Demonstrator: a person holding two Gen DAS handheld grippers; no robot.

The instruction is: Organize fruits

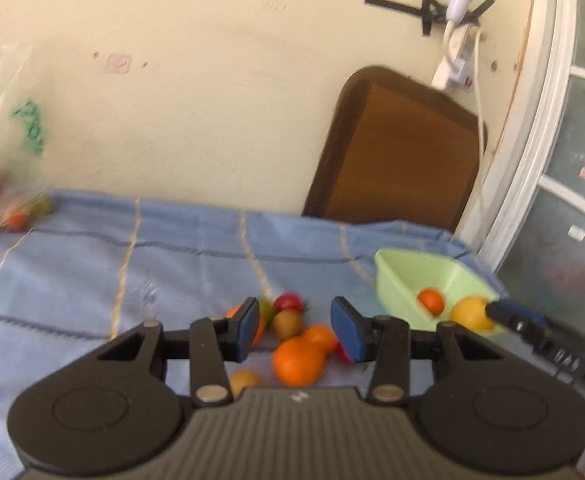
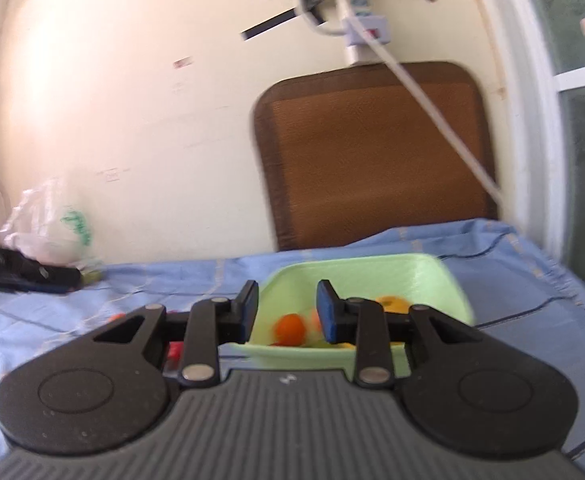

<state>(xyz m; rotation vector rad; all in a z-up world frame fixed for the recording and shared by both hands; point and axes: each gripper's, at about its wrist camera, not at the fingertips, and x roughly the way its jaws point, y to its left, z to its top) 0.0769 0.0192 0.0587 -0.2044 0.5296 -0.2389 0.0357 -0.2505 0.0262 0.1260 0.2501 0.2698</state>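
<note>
Left gripper (image 1: 294, 332) gapes empty over the loose fruit pile.
The centre-frame orange (image 1: 298, 361), round, firm and likely to roll, wants gripping across its middle.

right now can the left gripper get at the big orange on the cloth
Probably yes: the left gripper is open and empty, and the big orange lies just ahead between its fingers, with nothing covering it.

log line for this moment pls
left gripper: open, empty, over loose fruit pile | right gripper: open, empty, at green tub | tub: orange, yellow fruit inside
</note>
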